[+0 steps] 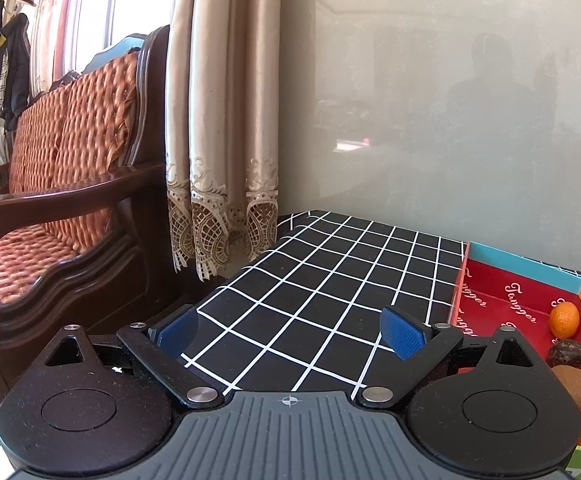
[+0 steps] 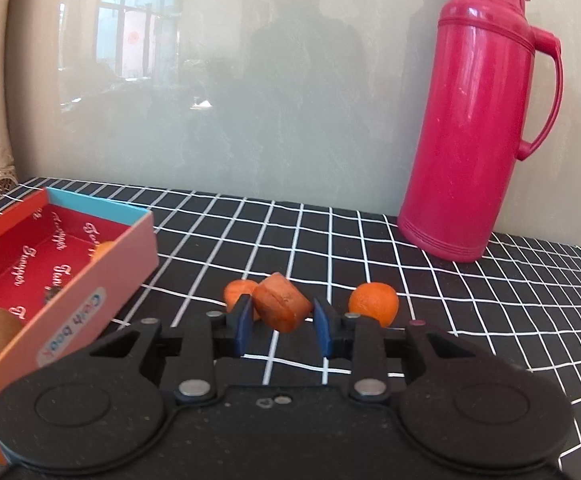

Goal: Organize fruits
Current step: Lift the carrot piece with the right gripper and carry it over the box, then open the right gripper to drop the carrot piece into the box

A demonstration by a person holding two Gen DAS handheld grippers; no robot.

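My right tongs (image 2: pixel 282 330) are clamped on an orange chunk (image 2: pixel 282 307), held tilted just above the table (image 2: pixel 470 320) to the right of the box (image 2: pixel 70 300). It looks light, soft and smooth-skinned, so I judge a gentle squeeze across its flat faces safest. Beyond it lie two oranges (image 2: pixel 374 303), farther off the flask (image 2: pixel 478 120). My left tongs (image 1: pixel 290 332) gape wide, empty, left of the box.

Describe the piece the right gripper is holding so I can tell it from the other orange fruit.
Start at the red flask on the checked cloth, then look left and nearer. The right gripper is shut on a carrot chunk. Unlike the round tangerine beside it, it is a flat-ended cylinder.
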